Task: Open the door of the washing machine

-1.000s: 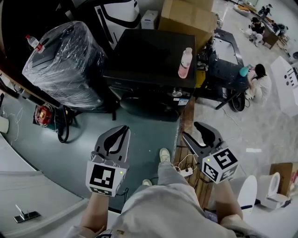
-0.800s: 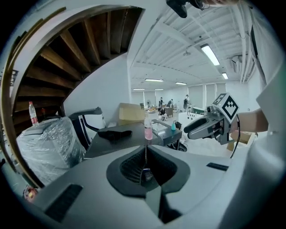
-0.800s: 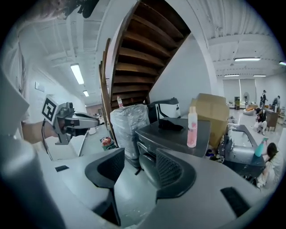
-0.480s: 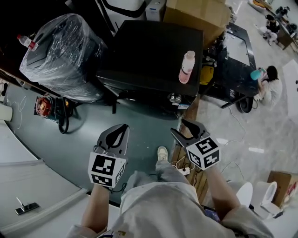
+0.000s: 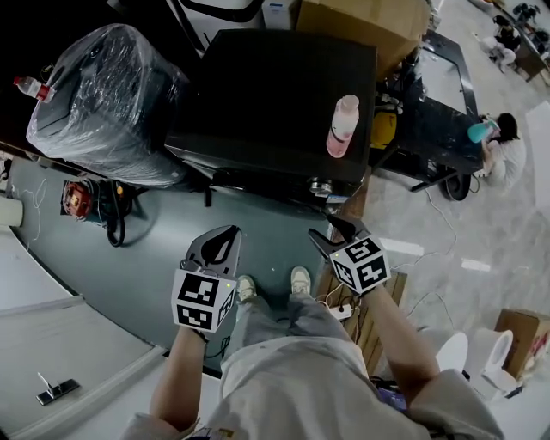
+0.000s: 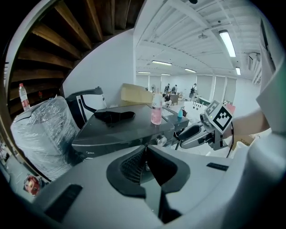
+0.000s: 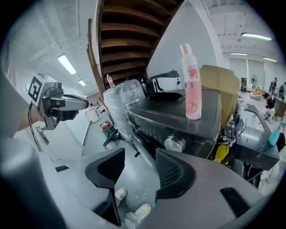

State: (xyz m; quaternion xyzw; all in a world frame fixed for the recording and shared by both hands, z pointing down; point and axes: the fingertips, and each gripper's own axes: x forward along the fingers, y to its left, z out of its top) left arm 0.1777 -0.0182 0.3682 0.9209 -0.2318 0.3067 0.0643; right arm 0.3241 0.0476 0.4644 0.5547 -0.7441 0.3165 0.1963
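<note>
A dark front-loading washing machine (image 5: 275, 94) stands just ahead of me, with a pink bottle (image 5: 342, 126) on its top. Only a sliver of its front (image 5: 258, 182) shows from the head view. In the right gripper view the control knob (image 7: 174, 144) and the curved door rim (image 7: 142, 151) lie straight ahead, the door shut. My right gripper (image 5: 337, 234) hangs open and empty just short of the machine's front right corner. My left gripper (image 5: 219, 245) is shut on nothing, a little back from the front. The machine (image 6: 120, 132) fills the left gripper view.
A plastic-wrapped bulky item (image 5: 103, 94) stands left of the machine, a cardboard box (image 5: 361, 21) behind it. A red device with a black cable (image 5: 79, 199) lies on the floor at left. A power strip (image 5: 341, 312) lies by my feet. A person (image 5: 503, 150) crouches far right.
I have stepped closer to the machine, and both grippers have moved forward. The right gripper has shifted left, towards the machine's front right corner.
</note>
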